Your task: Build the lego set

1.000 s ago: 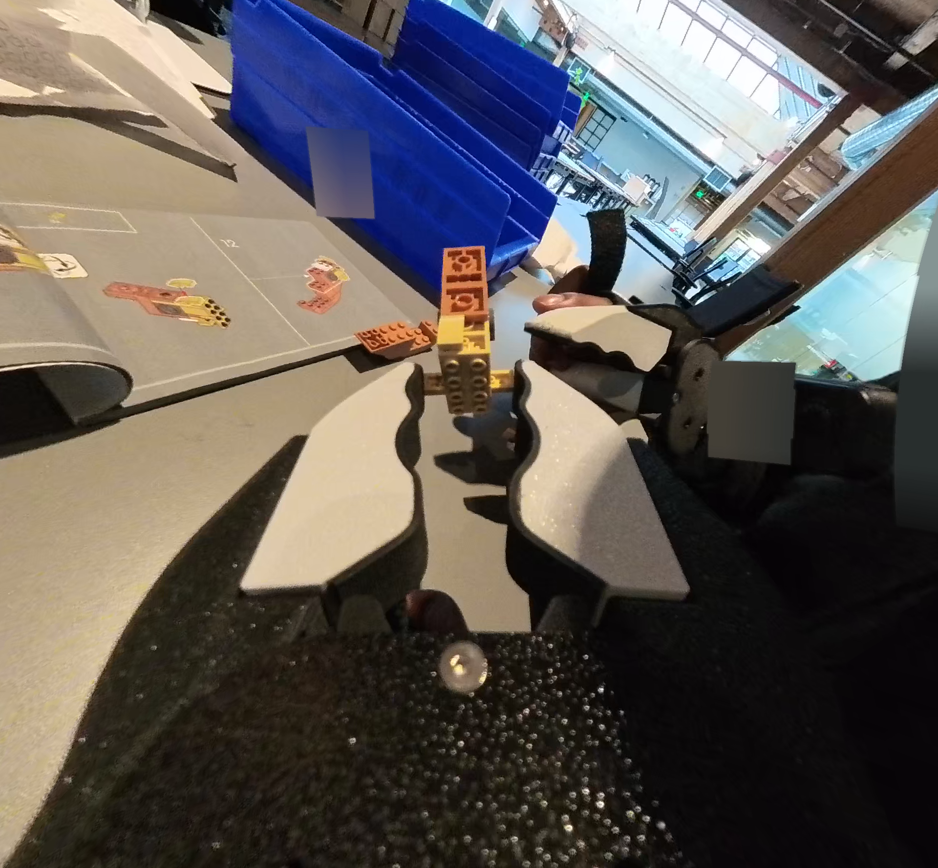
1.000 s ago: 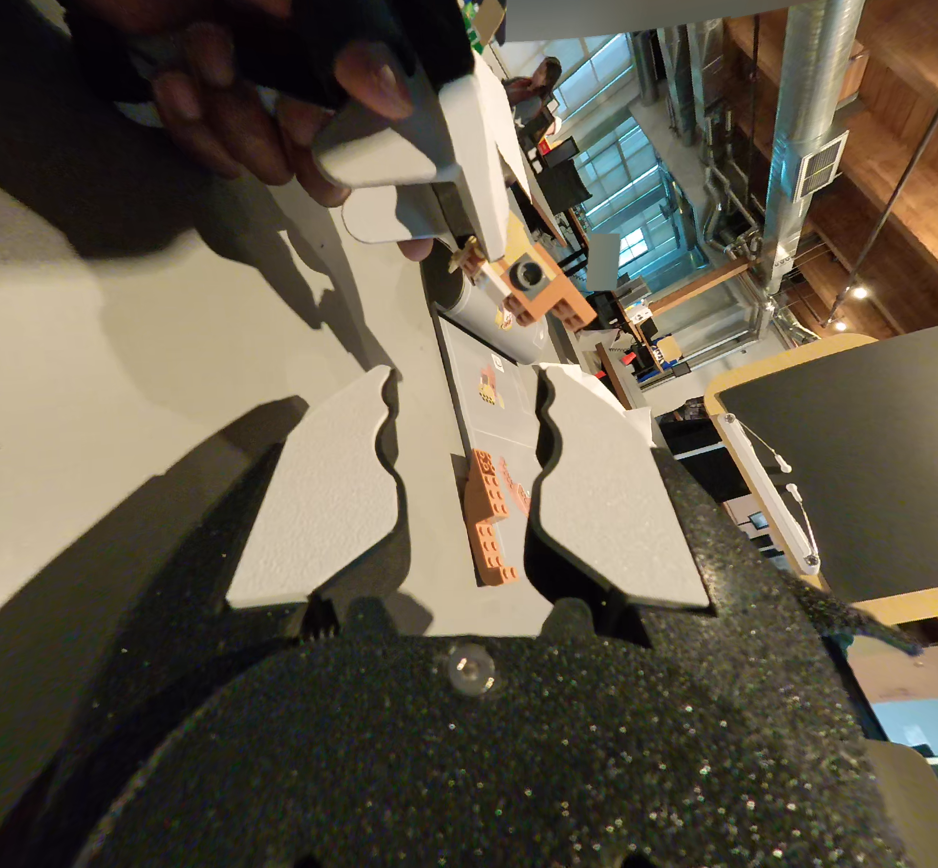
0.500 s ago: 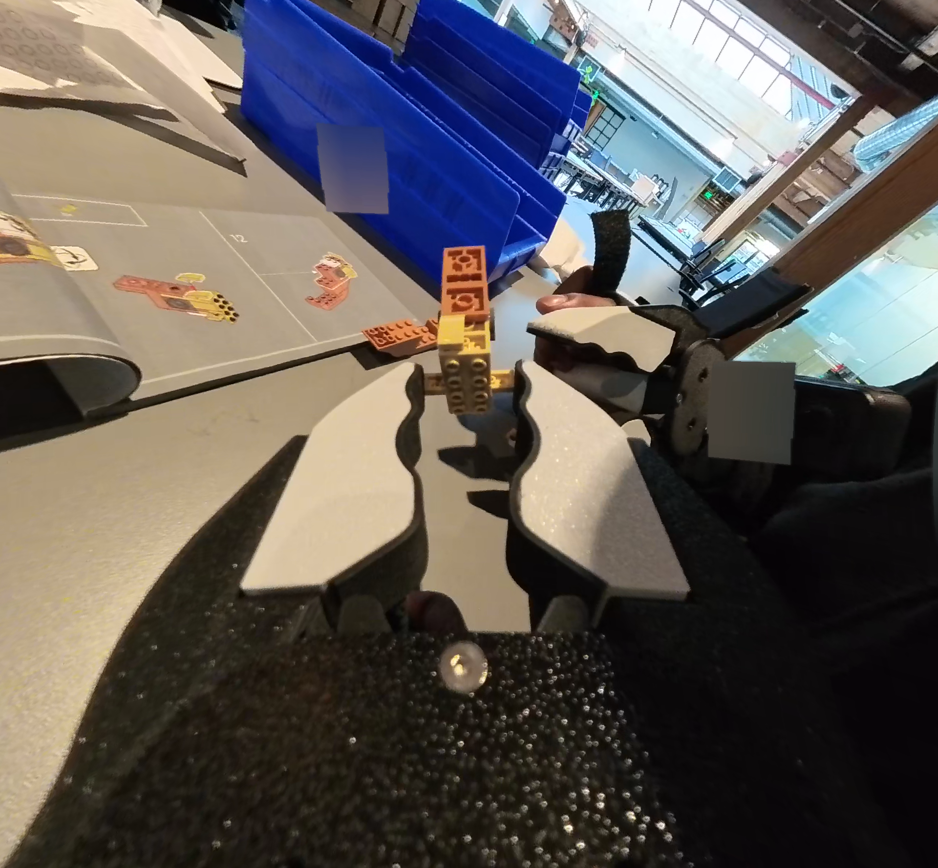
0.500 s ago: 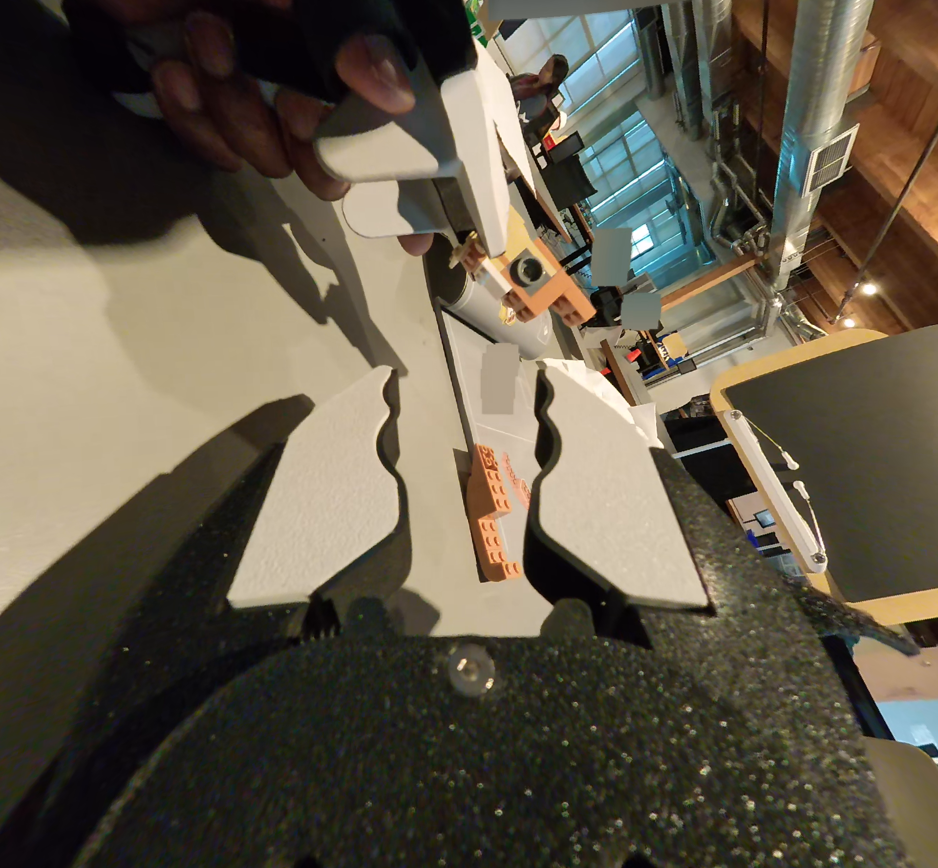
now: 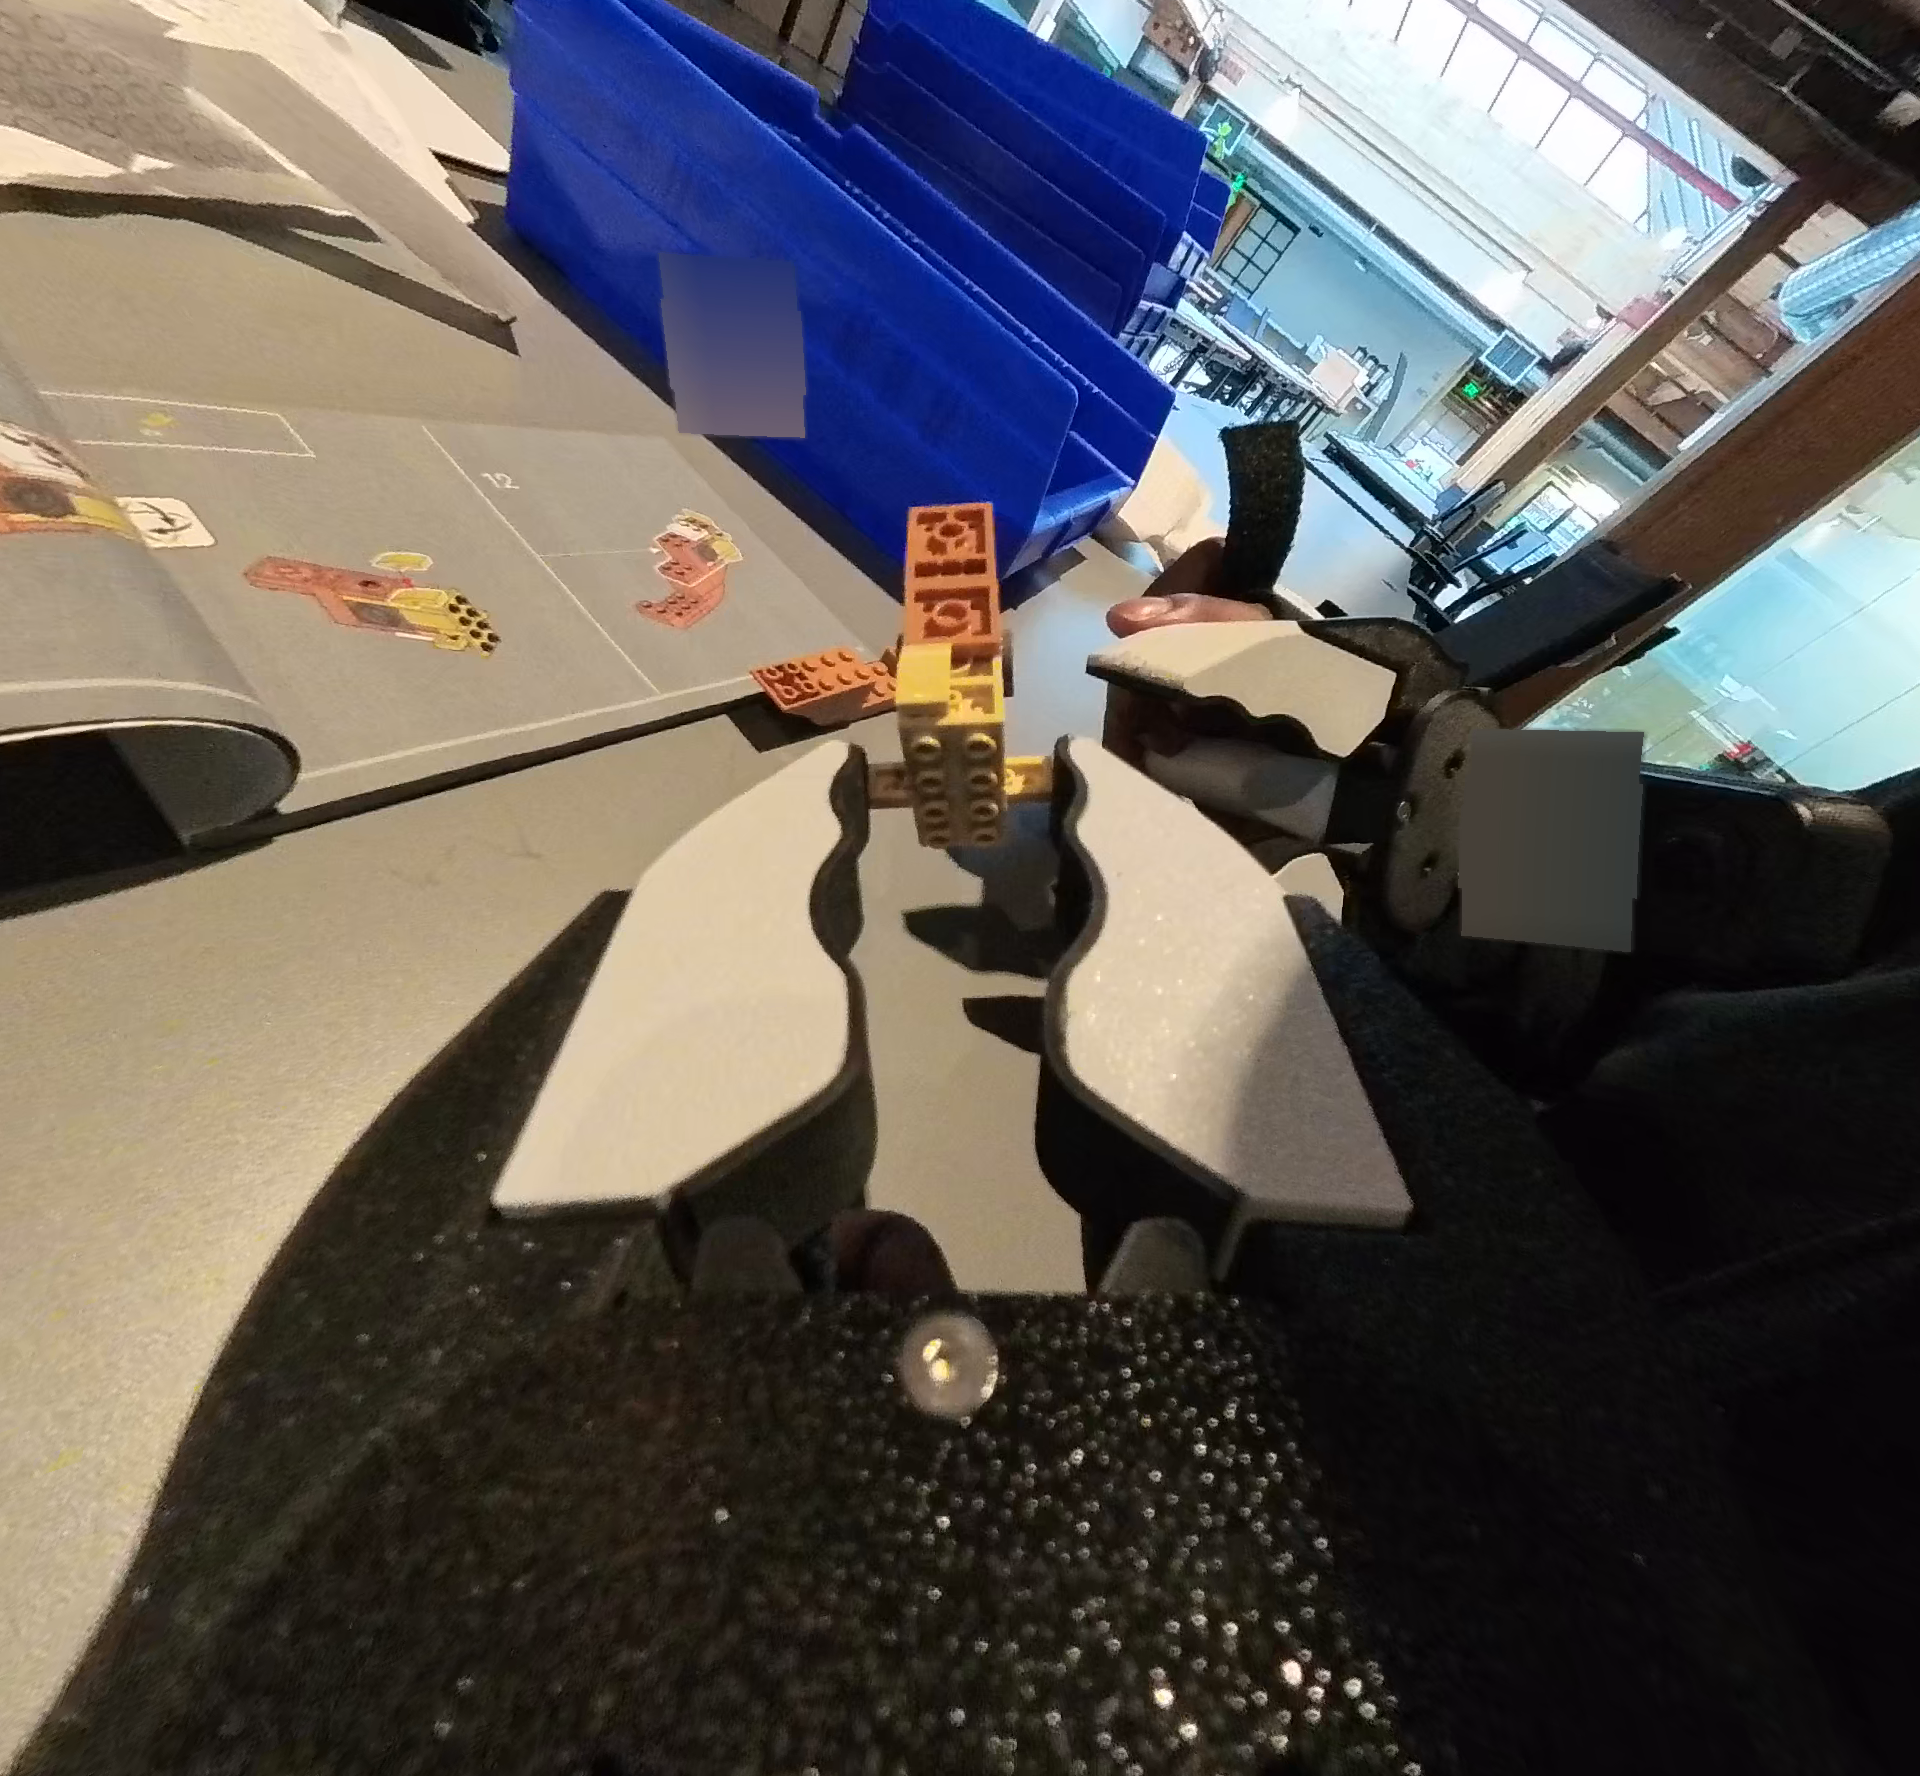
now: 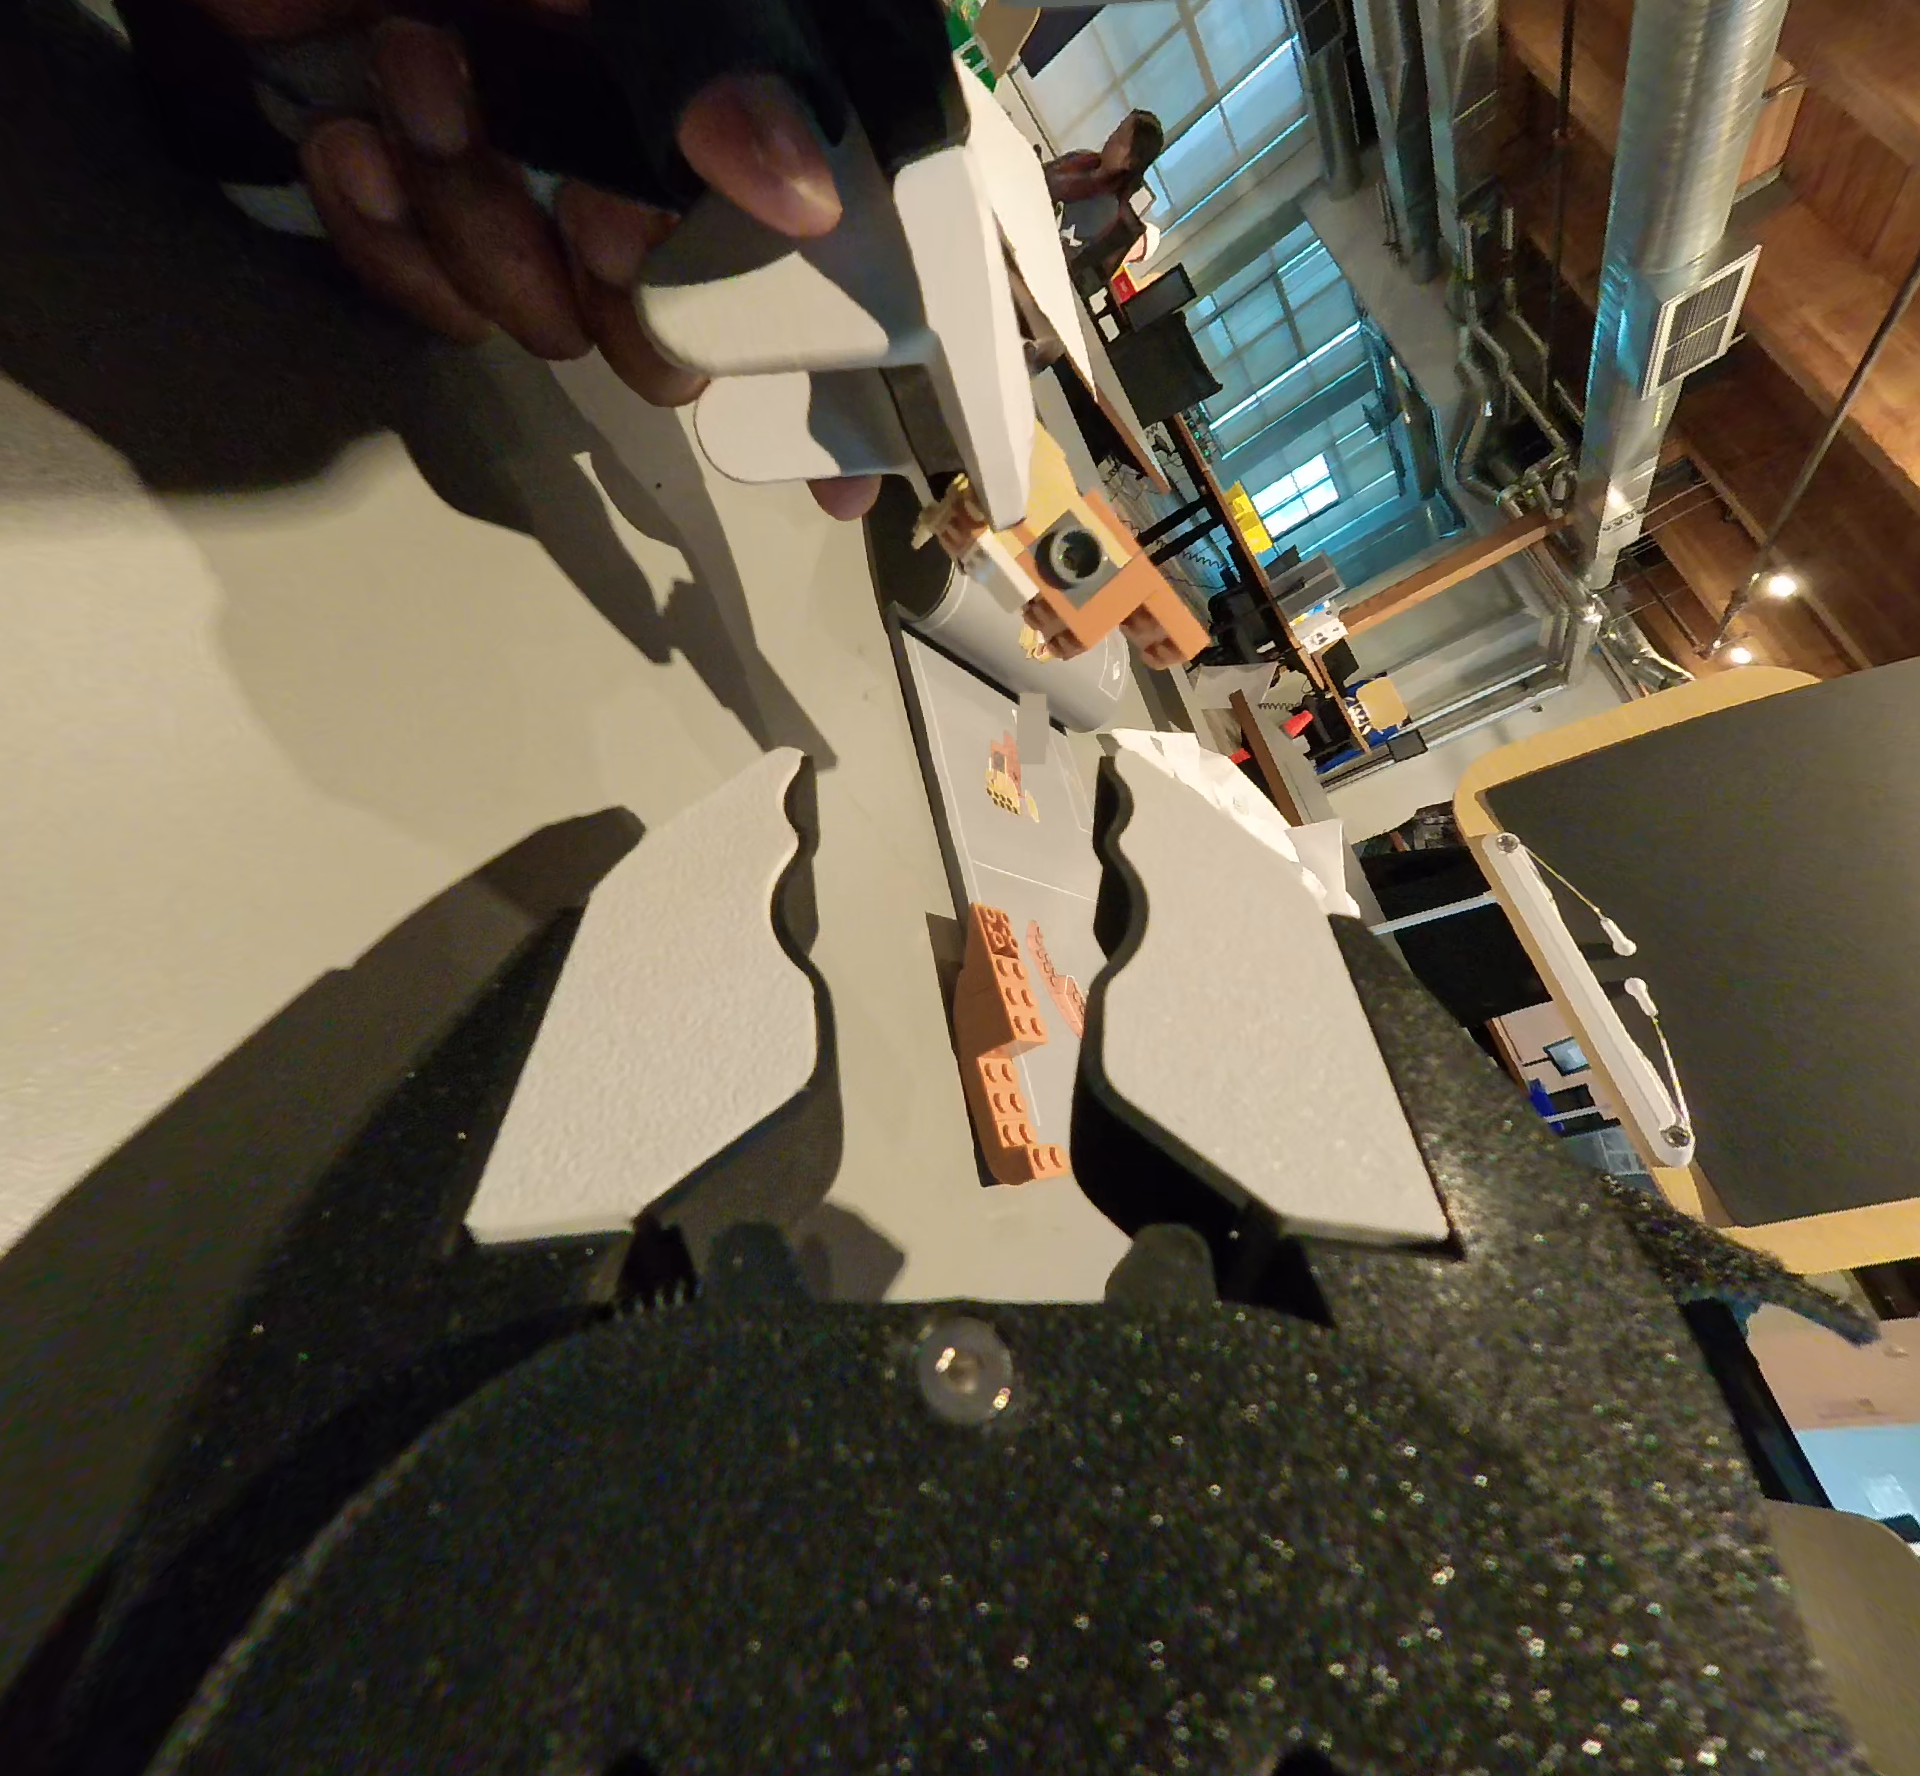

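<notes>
Left wrist view: the left gripper (image 5: 956, 776) held a small lego assembly (image 5: 951, 687), its jaws closed on a tan cross-piece at the base of a yellow brick; two orange bricks rose upright above it, clear of the desk (image 5: 312, 999). An open instruction booklet (image 5: 436, 583) lay to the left, bearing printed build diagrams and a step number, with blue bins (image 5: 831, 272) behind it. A loose orange lego piece (image 5: 826, 682) rested on the desk at the booklet's edge. The right gripper (image 5: 1174, 718) stood just beside the assembly.

Right wrist view: the right gripper (image 6: 951, 791) had its jaws apart and empty; the orange lego piece (image 6: 1003, 1051) lay on the desk (image 6: 260, 739) between them, nearer the right one, touching neither.
</notes>
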`<state>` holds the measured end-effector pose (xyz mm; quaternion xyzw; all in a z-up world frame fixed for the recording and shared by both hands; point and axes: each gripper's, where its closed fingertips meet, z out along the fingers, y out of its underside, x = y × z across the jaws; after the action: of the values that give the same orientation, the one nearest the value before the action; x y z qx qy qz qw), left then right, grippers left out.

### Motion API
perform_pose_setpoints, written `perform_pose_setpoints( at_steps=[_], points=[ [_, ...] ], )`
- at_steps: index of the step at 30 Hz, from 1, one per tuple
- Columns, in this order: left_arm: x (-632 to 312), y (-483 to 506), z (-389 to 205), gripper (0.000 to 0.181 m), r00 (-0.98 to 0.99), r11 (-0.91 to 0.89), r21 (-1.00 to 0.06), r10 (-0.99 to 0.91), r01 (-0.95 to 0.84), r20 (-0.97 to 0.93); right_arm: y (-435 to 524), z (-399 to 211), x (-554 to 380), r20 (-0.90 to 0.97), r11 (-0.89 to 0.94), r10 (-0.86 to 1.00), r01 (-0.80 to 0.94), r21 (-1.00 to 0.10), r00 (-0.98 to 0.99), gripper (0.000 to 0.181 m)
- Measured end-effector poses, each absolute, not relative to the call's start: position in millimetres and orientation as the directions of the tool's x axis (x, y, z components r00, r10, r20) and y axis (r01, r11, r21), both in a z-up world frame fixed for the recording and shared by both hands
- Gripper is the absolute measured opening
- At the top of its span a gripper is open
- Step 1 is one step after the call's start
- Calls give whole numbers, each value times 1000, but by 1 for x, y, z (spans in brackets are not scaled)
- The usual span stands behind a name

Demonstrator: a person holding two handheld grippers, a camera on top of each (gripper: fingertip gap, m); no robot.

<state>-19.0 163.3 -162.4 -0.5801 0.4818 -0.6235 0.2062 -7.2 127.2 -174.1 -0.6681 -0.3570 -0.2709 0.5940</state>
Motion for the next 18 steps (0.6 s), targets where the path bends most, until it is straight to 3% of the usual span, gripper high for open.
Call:
perform_pose_setpoints(
  at_steps=[18],
  points=[
    [-17, 161, -167, 33, -218, -414, -852, -843, -321, 492, 123, -164, -5, 729, -26, 132, 738, -675, 672, 51]
  ],
)
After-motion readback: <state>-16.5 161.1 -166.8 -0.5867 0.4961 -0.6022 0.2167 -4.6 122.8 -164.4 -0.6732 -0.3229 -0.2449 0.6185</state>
